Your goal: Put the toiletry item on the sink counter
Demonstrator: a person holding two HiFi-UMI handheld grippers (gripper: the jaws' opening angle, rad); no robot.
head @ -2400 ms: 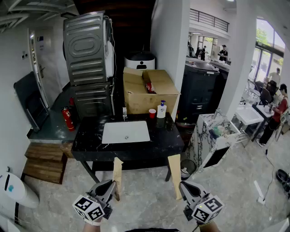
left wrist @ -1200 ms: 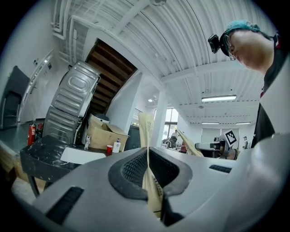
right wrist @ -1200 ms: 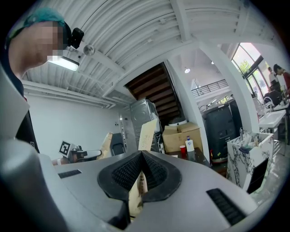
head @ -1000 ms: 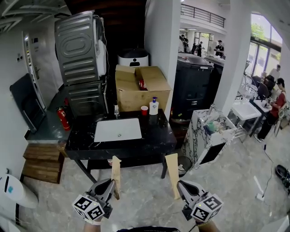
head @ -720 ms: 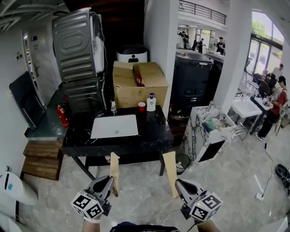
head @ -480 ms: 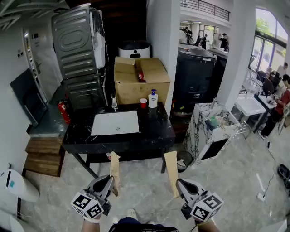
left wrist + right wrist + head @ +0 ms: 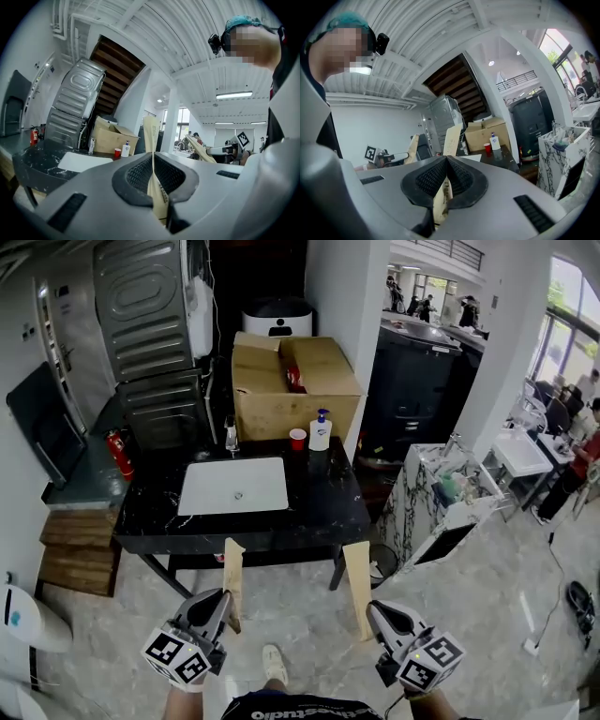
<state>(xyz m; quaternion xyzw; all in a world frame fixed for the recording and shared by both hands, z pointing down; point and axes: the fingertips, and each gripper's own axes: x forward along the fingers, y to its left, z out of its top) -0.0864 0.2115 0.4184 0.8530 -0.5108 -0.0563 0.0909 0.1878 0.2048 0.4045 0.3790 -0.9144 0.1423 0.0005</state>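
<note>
Room: pale stone floor (image 7: 309, 624), with the black marble bench (image 7: 323, 507) ahead, well apart from both tongs.
Far left: a red fire extinguisher (image 7: 115, 454) and a tilted washing machine (image 7: 145, 306) stand behind the bench; neither bears on the task.
Left tongs (image 7: 221, 600): closed on a flat tan paper packet (image 7: 232, 576), pinched at its lower end so it stands upright and clear of the floor for carrying.
Bench top: a white sink basin (image 7: 232, 486) is set into the left half, with a tap (image 7: 231, 435) behind it. A red cup (image 7: 297, 439) and a pump soap bottle (image 7: 321, 431) stand side by side at the back edge, with a cardboard box (image 7: 292, 381) behind them.
Right tongs (image 7: 373, 609): closed on a second tan packet (image 7: 357, 582), likewise gripped low and held upright.
Toiletry item: judged to be these packets, both in the tongs and not yet on the bench.
Free spot: the bare black top right of the basin looks the likeliest place to set one down.
</note>
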